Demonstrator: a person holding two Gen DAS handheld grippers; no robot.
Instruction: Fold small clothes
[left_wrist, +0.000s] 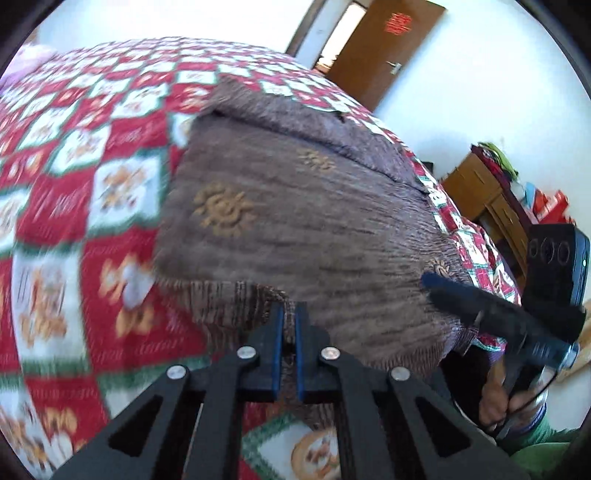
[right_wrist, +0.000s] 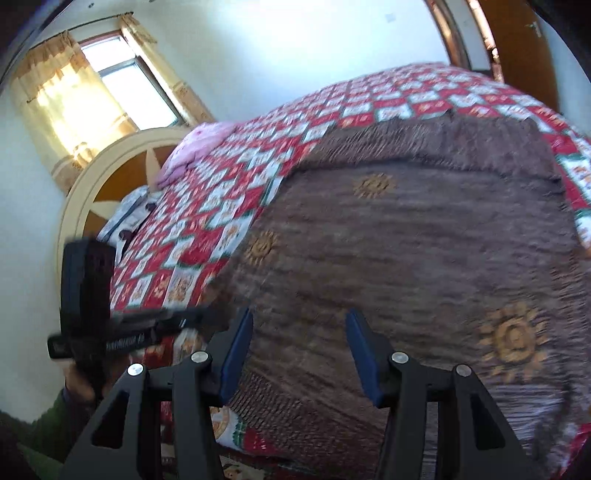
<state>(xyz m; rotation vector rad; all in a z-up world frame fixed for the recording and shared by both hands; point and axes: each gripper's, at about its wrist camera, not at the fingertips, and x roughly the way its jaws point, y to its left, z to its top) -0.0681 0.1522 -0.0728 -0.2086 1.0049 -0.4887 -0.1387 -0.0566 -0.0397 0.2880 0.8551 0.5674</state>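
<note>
Brown garment (left_wrist: 303, 221) w/ gold sun motifs lies spread flat on the bed's red-and-white patchwork quilt (left_wrist: 74, 184), its far edge folded over. Left tool (left_wrist: 290, 325) is clamped tight on the garment's near hem, fabric bunched btwn the blue pads. Right tool (right_wrist: 299, 354) hovers over the cloth, jaws apart, gripping nothing.

Both tongs, the left tongs (left_wrist: 290, 325) and the right tongs (right_wrist: 299, 354), are matte black plastic with blue pads (right_wrist: 236, 354), silver rivets and cutout arms; green sleeve (left_wrist: 535, 443).
</note>
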